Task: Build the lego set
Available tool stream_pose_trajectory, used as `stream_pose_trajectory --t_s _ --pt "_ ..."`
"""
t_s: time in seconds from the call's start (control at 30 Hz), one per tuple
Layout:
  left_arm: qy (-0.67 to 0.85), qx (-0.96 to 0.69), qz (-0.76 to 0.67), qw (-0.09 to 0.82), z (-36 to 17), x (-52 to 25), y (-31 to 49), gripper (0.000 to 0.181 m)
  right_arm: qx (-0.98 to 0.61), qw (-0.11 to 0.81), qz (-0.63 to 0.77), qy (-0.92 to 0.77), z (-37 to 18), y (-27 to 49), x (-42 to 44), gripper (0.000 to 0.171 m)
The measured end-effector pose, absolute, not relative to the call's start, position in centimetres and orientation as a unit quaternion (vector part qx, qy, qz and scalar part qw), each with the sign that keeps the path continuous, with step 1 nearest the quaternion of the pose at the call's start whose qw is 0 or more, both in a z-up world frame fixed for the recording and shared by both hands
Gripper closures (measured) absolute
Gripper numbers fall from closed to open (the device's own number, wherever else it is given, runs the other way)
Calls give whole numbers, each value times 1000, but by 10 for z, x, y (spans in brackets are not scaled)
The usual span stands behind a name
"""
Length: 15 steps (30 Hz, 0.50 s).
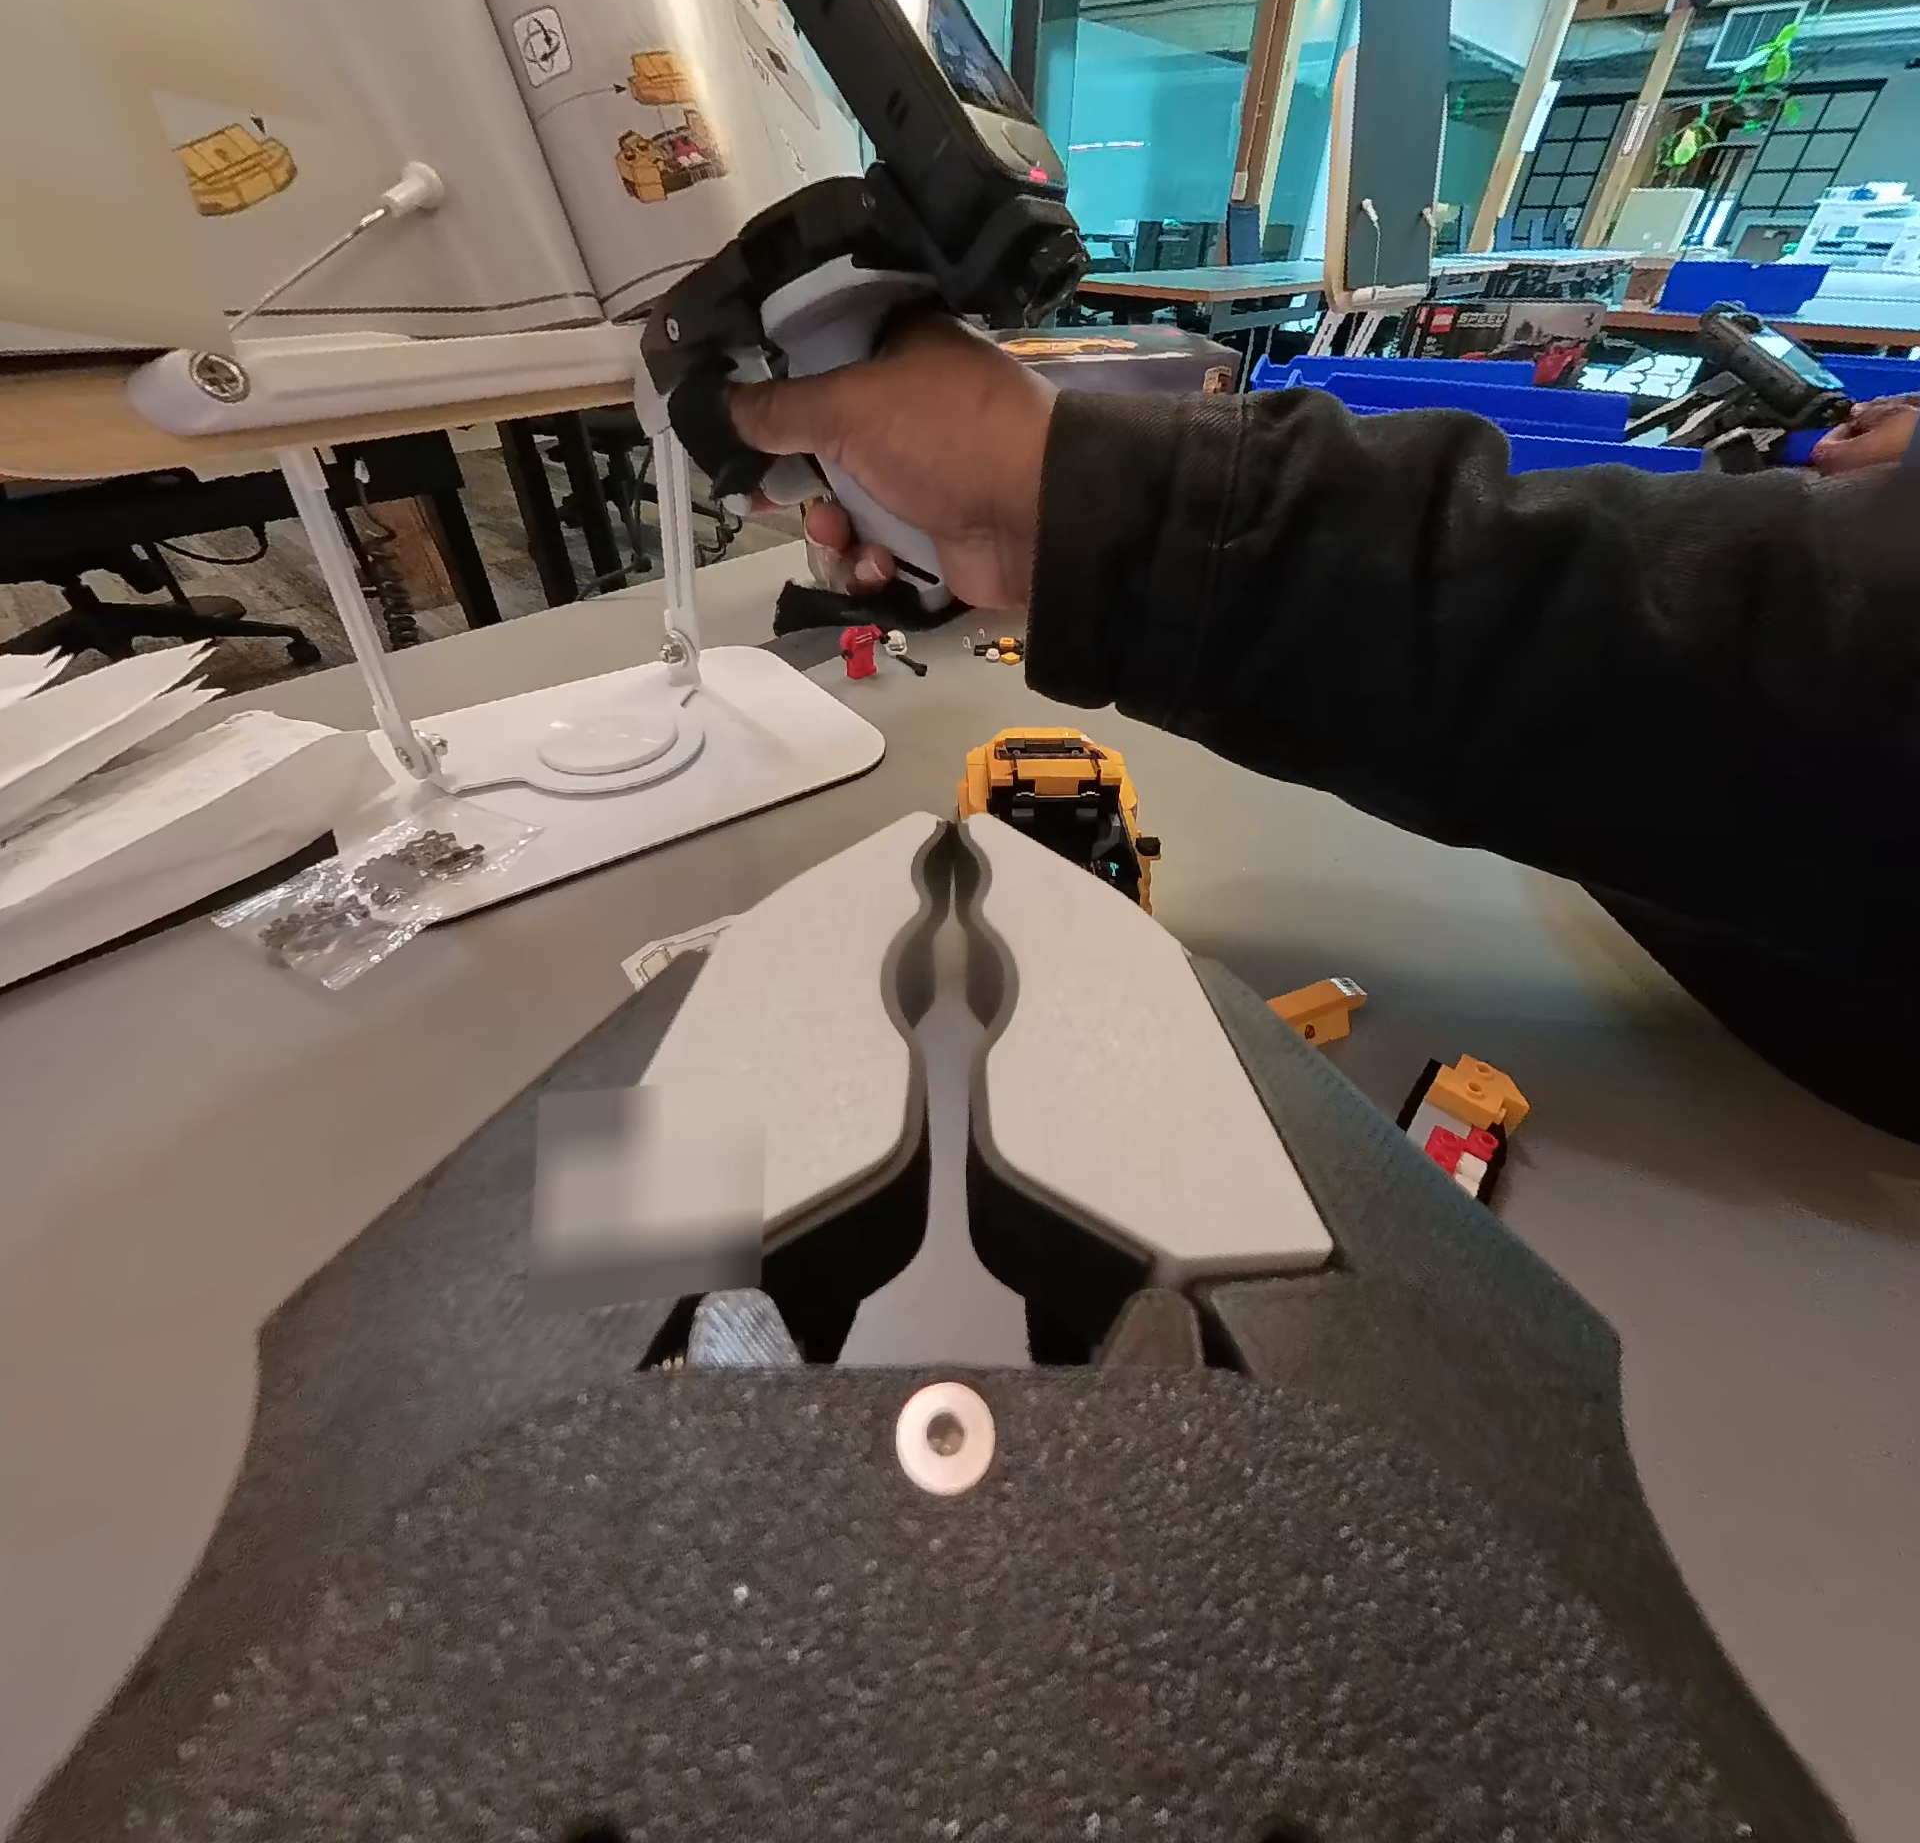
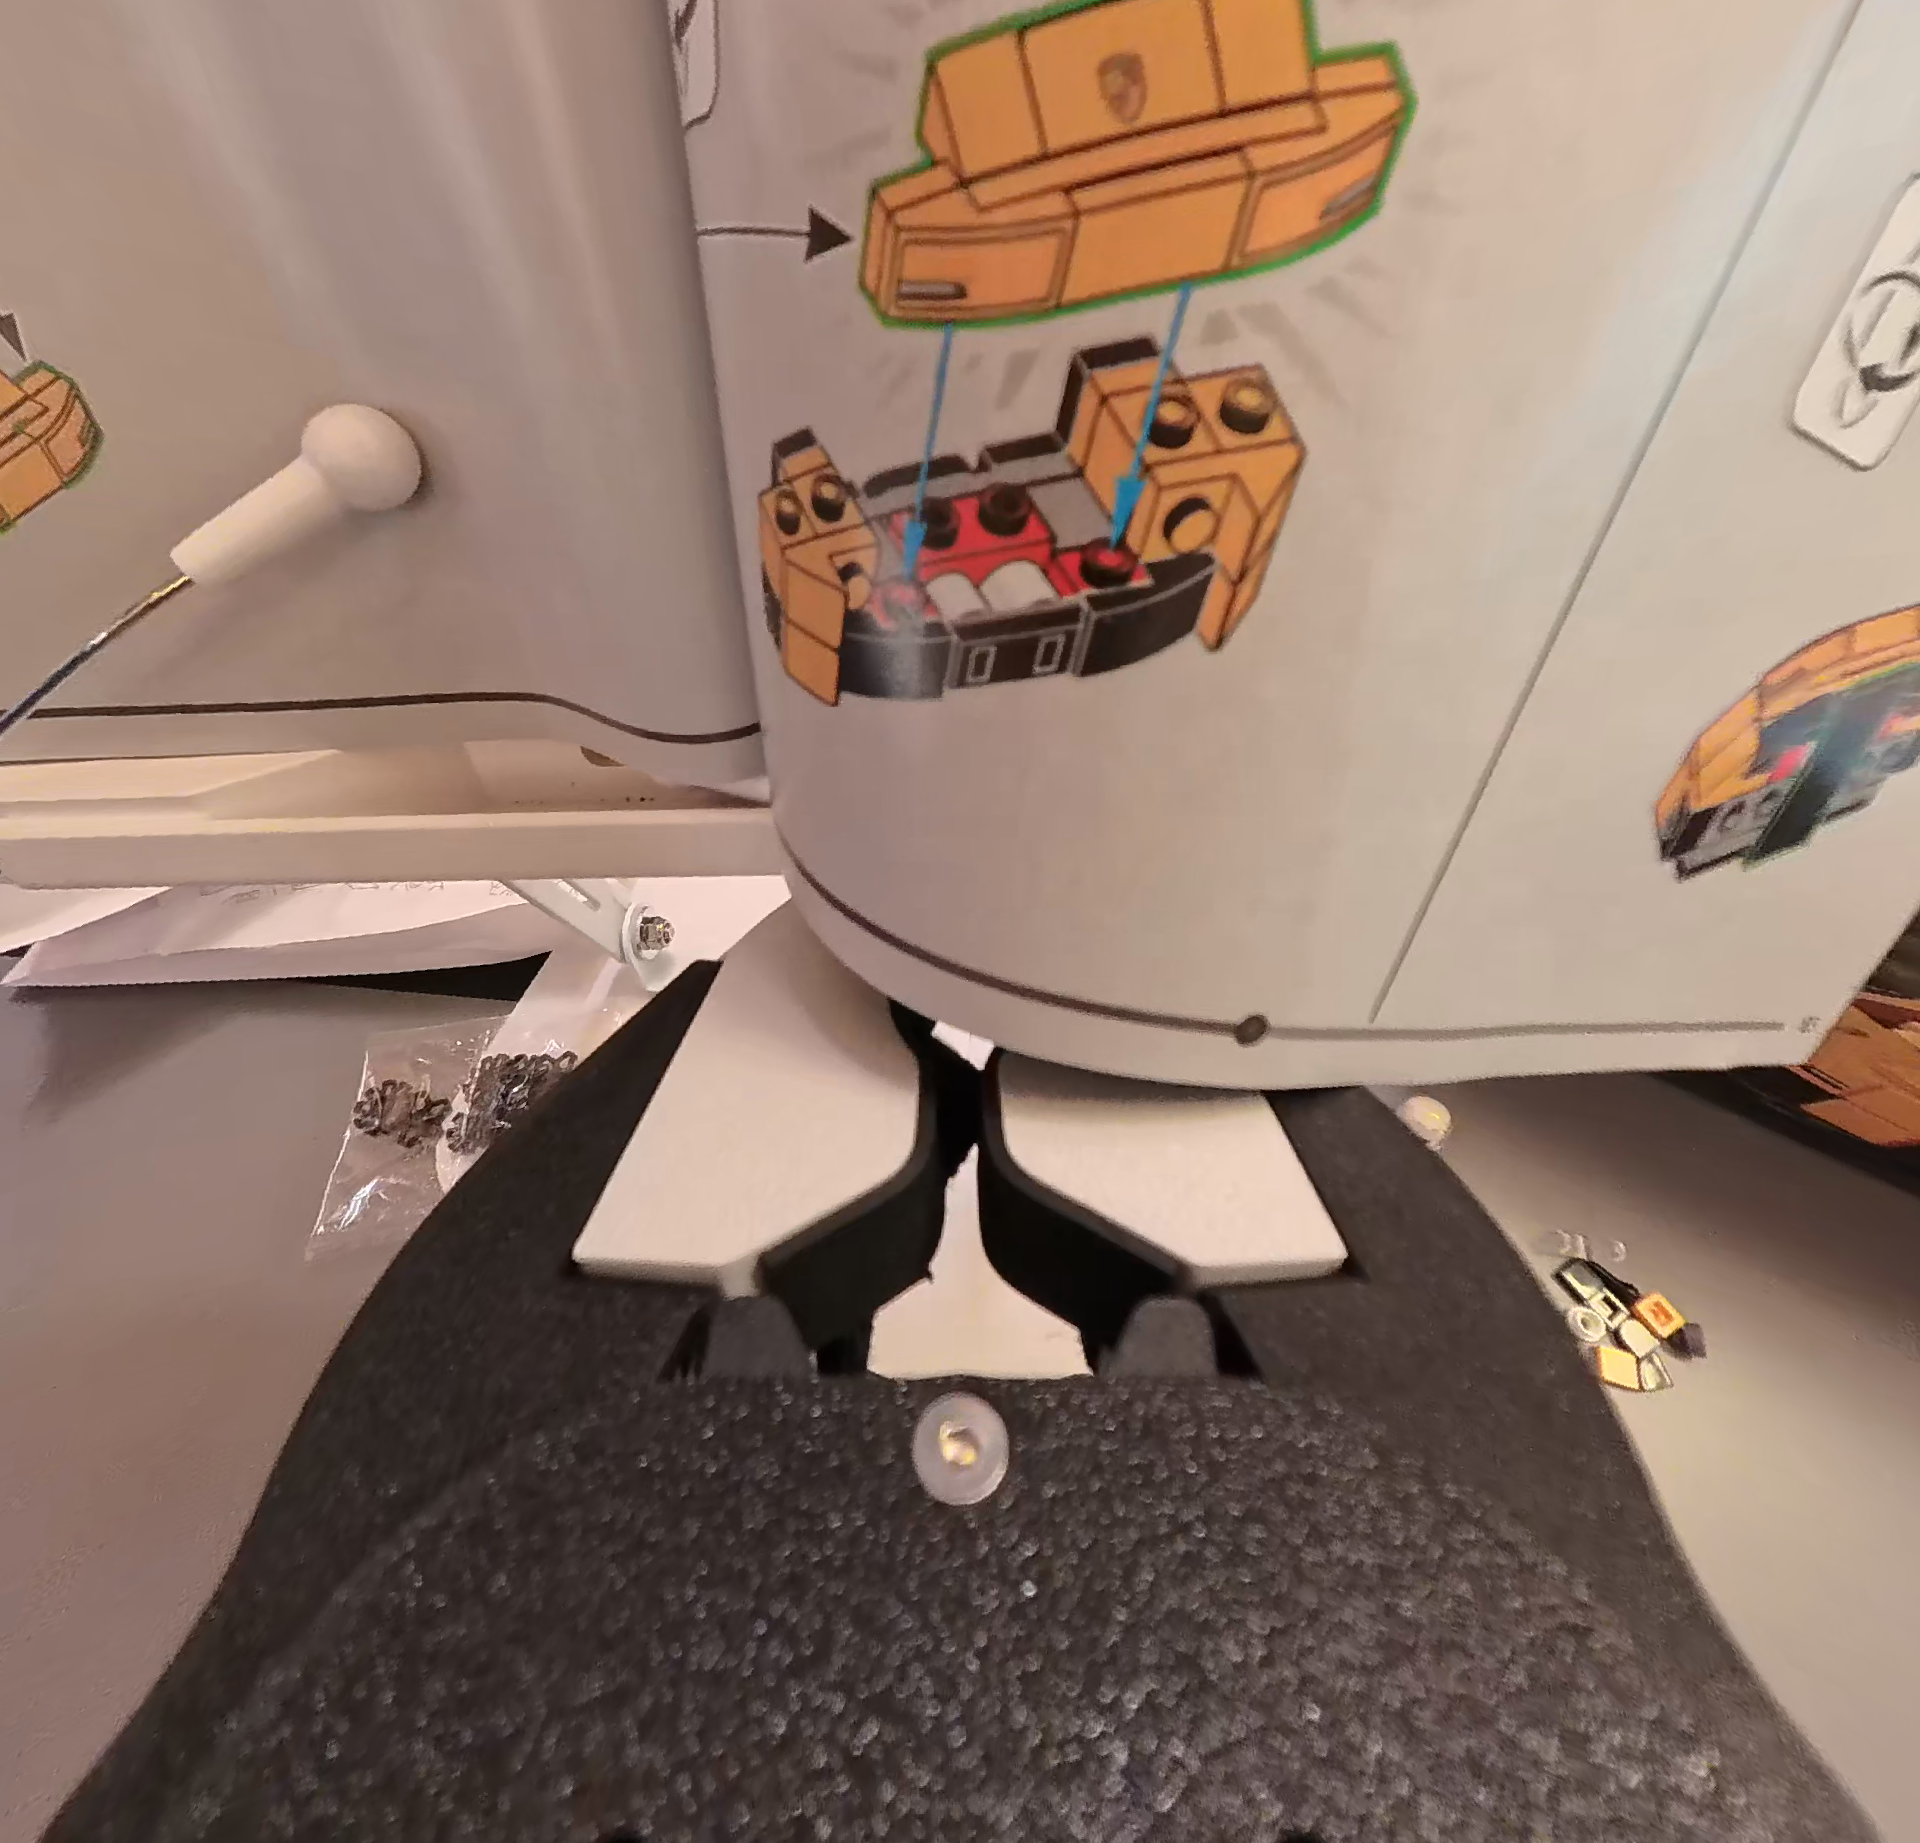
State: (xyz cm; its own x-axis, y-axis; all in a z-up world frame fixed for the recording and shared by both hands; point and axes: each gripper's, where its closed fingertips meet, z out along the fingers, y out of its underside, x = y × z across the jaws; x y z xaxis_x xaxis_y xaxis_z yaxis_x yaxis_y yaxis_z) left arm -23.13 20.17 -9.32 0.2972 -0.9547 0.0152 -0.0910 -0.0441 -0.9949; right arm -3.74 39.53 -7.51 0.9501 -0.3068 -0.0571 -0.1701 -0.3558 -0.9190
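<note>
The open instruction booklet (image 2: 1143, 806) stands on a white stand; one page curls toward the camera. My right gripper (image 2: 951, 1040) is shut at that page's lower edge, its tips hidden under the paper. It also shows in the left wrist view (image 1: 665, 359), held by a hand against the booklet (image 1: 582, 131). My left gripper (image 1: 954, 843) is shut and empty, low over the grey table just in front of the yellow lego car (image 1: 1049, 785). A yellow, red and black sub-assembly (image 1: 1465, 1118) and a small yellow piece (image 1: 1314, 1009) lie to the right.
The stand's white base (image 1: 644, 744), a clear bag of small dark parts (image 1: 374, 889) and paper bags (image 1: 104, 754) are at the left. A red minifigure (image 1: 860, 650) and loose small parts (image 2: 1621, 1315) lie on the table. The person's dark sleeve (image 1: 1455, 598) crosses the right side. Spacing between my two grippers at the tips: around 25 cm. My left gripper is the nearer one to the yellow lego car (image 1: 1049, 785): about 15 cm, against 20 cm. From my left tips it is roughly 15 cm to the small yellow piece (image 1: 1314, 1009); from my right, 35 cm.
</note>
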Motion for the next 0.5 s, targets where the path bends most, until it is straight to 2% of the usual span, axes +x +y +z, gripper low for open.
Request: stream_pose_trajectory --t_s 0.5 --pt "436 -601 -402 536 -94 -232 201 181 -820 551 -69 140 -75 395 -40 171"
